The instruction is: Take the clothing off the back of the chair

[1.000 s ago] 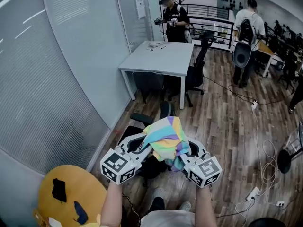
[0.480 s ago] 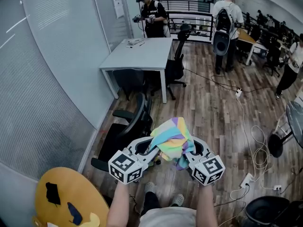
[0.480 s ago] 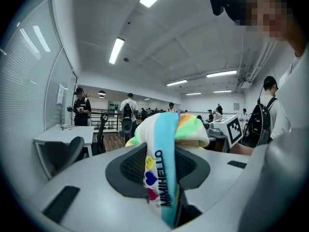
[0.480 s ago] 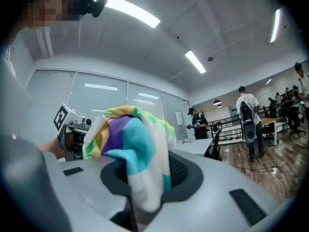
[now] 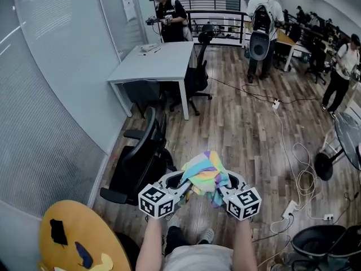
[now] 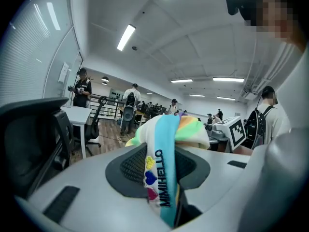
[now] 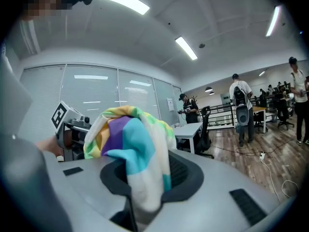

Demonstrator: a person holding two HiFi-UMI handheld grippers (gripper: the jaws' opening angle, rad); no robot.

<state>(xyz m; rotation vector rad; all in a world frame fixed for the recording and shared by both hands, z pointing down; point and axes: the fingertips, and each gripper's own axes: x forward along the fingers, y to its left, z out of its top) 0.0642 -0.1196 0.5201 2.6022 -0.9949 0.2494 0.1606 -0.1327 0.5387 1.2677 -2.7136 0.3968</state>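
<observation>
A: Item, clothing [image 5: 204, 175]: where is it?
B: I'm pinching it in both left gripper [image 5: 179, 186] and right gripper [image 5: 224, 187], jaws narrow on fabric. I'm keeping it bunched clear of the chair [image 5: 141, 160], probably to stop it snagging.

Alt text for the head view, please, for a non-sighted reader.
Seen from above, the left gripper and right gripper each clamp one bunched, pastel-striped garment, held above a wooden floor. A black office chair stands left of it in the picture, its back bare.
</observation>
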